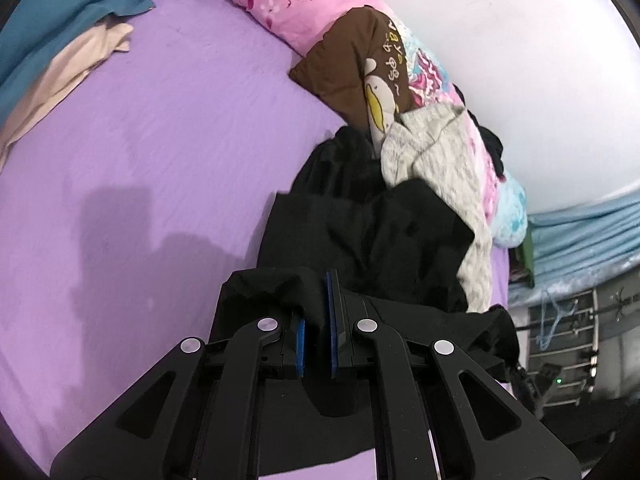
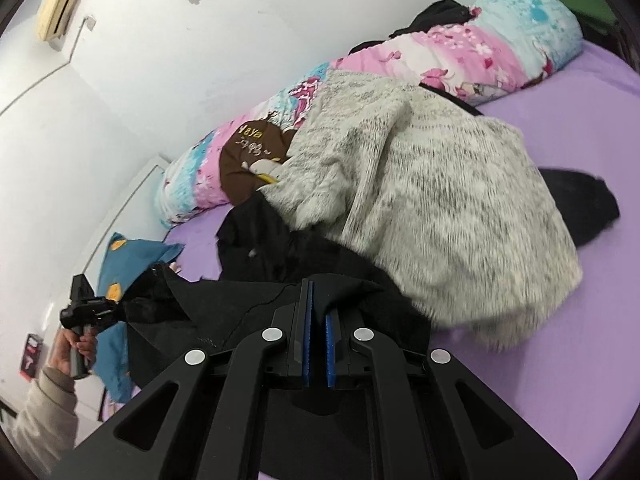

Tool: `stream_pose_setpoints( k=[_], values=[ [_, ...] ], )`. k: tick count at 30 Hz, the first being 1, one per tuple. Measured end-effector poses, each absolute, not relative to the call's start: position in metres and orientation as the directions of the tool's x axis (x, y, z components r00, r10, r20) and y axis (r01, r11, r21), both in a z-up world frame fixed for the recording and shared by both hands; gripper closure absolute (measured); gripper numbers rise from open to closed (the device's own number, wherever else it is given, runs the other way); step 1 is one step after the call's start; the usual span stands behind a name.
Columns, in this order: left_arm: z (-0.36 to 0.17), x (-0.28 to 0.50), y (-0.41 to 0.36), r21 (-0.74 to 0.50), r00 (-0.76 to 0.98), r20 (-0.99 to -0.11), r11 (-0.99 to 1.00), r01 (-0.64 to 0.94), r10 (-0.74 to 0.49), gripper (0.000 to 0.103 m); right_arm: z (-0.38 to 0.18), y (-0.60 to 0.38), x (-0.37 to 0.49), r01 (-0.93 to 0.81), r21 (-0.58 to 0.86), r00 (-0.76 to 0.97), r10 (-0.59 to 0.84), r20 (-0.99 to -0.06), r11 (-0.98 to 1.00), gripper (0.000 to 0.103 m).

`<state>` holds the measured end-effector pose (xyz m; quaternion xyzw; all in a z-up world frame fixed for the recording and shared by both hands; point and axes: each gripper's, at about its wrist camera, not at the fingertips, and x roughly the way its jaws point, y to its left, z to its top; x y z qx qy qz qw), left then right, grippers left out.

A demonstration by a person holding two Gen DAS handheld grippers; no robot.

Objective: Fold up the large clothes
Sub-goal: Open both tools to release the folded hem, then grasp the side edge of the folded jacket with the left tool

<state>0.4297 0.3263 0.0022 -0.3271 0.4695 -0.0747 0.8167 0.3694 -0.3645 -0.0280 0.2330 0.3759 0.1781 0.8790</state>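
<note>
The large black fabric garment is lifted at one edge between my two claws, the rest of it heaped on the purple bed sheet ahead of them. My left claw is clenched on a fold of that black cloth: the fabric drapes over its left blue pad and is pinched against the right one. My right claw grasps the same garment, its blue-padded fingers closed to a narrow slit with a peak of black cloth caught in it. From the right wrist view I see the left claw off to the far left, held in the person's left hand, with a corner of the black garment bunched at its tip and the cloth stretched between the two claws.

Just beyond the right claw, up and to the right, a fuzzy grey-white knitted sweater lies partly over the black garment. Farther right of it another dark piece of clothing rests on the sheet. Behind both, along the white wall, runs a rolled pink and blue floral quilt with a brown cartoon-print patch. Far left of the left claw lie a teal cloth and a beige cloth.
</note>
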Motion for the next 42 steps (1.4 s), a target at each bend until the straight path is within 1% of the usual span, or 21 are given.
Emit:
stream_pose_setpoints(
  k=[3,5,7,11,13,14,16,17,18,21,22,23,25,26,29,33,35,36,38,40,42],
  values=[
    [-0.008,0.458,0.328,-0.569,0.536,-0.747,0.796,-0.208,-0.394,0.095,-0.034,-0.359,0.395,-0.138,0.529,0.663,0.475,-0.579,0.837,0.098],
    [-0.019,0.475,0.326,-0.515,0.509,-0.784,0.829,-0.217,-0.354,0.094,-0.044,-0.353,0.412,-0.112,0.516,0.655,0.453,-0.605,0.849,0.098],
    [-0.029,0.486,0.325,-0.503,0.489,-0.798,0.837,-0.217,-0.353,0.091,-0.057,-0.347,0.427,-0.086,0.486,0.645,0.421,-0.638,0.870,0.098],
    [-0.050,0.502,0.340,-0.573,0.469,-0.781,0.773,-0.273,-0.413,0.089,-0.079,-0.351,0.448,-0.032,0.492,0.629,0.400,-0.667,0.870,0.098],
    [-0.052,0.504,0.349,-0.616,0.479,-0.752,0.742,-0.266,-0.453,0.087,-0.085,-0.350,0.454,-0.023,0.474,0.631,0.380,-0.676,0.880,0.098],
    [-0.050,0.504,0.350,-0.619,0.482,-0.747,0.744,-0.252,-0.458,0.083,-0.086,-0.350,0.456,-0.018,0.471,0.630,0.376,-0.679,0.882,0.098],
    [-0.042,0.500,0.363,-0.566,0.517,-0.769,0.777,-0.275,-0.377,0.048,-0.089,-0.351,0.457,0.001,0.464,0.625,0.362,-0.692,0.886,0.098],
    [-0.036,0.494,0.375,-0.550,0.558,-0.766,0.775,-0.312,-0.319,0.013,-0.091,-0.352,0.459,0.008,0.469,0.616,0.364,-0.698,0.883,0.098],
    [-0.031,0.482,0.390,-0.573,0.619,-0.733,0.746,-0.340,-0.281,0.010,-0.094,-0.356,0.461,0.026,0.493,0.607,0.378,-0.699,0.869,0.097],
    [-0.039,0.467,0.401,-0.655,0.610,-0.701,0.672,-0.345,-0.370,0.014,-0.093,-0.369,0.458,0.082,0.588,0.622,0.420,-0.661,0.804,0.092],
    [-0.040,0.459,0.400,-0.654,0.606,-0.703,0.673,-0.346,-0.372,0.014,-0.089,-0.371,0.455,0.090,0.615,0.637,0.429,-0.640,0.783,0.083],
    [-0.039,0.448,0.397,-0.663,0.610,-0.691,0.677,-0.320,-0.388,0.014,-0.083,-0.375,0.450,0.100,0.634,0.670,0.419,-0.613,0.767,0.061],
    [-0.040,0.427,0.390,-0.648,0.605,-0.701,0.692,-0.318,-0.378,0.014,-0.065,-0.385,0.436,0.099,0.674,0.746,0.393,-0.537,0.732,0.025],
    [-0.041,0.414,0.385,-0.647,0.607,-0.701,0.693,-0.318,-0.375,0.014,-0.056,-0.388,0.431,0.081,0.692,0.764,0.401,-0.505,0.718,0.024],
    [-0.047,0.359,0.370,-0.713,0.648,-0.635,0.642,-0.281,-0.420,0.014,-0.038,-0.383,0.416,0.049,0.664,0.757,0.406,-0.512,0.747,0.024],
    [-0.063,0.283,0.347,-0.713,0.682,-0.619,0.641,-0.283,-0.389,0.014,-0.024,-0.368,0.371,-0.004,0.576,0.747,0.386,-0.542,0.817,0.023],
    [-0.076,0.243,0.342,-0.739,0.708,-0.598,0.600,-0.307,-0.374,0.014,-0.028,-0.364,0.332,-0.012,0.548,0.770,0.358,-0.528,0.836,0.021],
    [-0.082,0.232,0.339,-0.737,0.705,-0.605,0.595,-0.321,-0.369,0.014,-0.034,-0.361,0.310,-0.022,0.538,0.785,0.348,-0.513,0.843,0.020],
    [-0.096,0.225,0.336,-0.705,0.652,-0.661,0.605,-0.371,-0.371,0.014,-0.047,-0.355,0.278,-0.022,0.517,0.795,0.329,-0.510,0.856,0.018],
    [-0.106,0.231,0.330,-0.713,0.628,-0.663,0.599,-0.364,-0.407,0.014,-0.070,-0.346,0.251,-0.003,0.476,0.787,0.296,-0.542,0.879,0.017],
    [-0.112,0.236,0.322,-0.678,0.609,-0.690,0.645,-0.353,-0.392,0.014,-0.096,-0.340,0.235,0.006,0.427,0.758,0.275,-0.592,0.904,0.017]
  ],
)
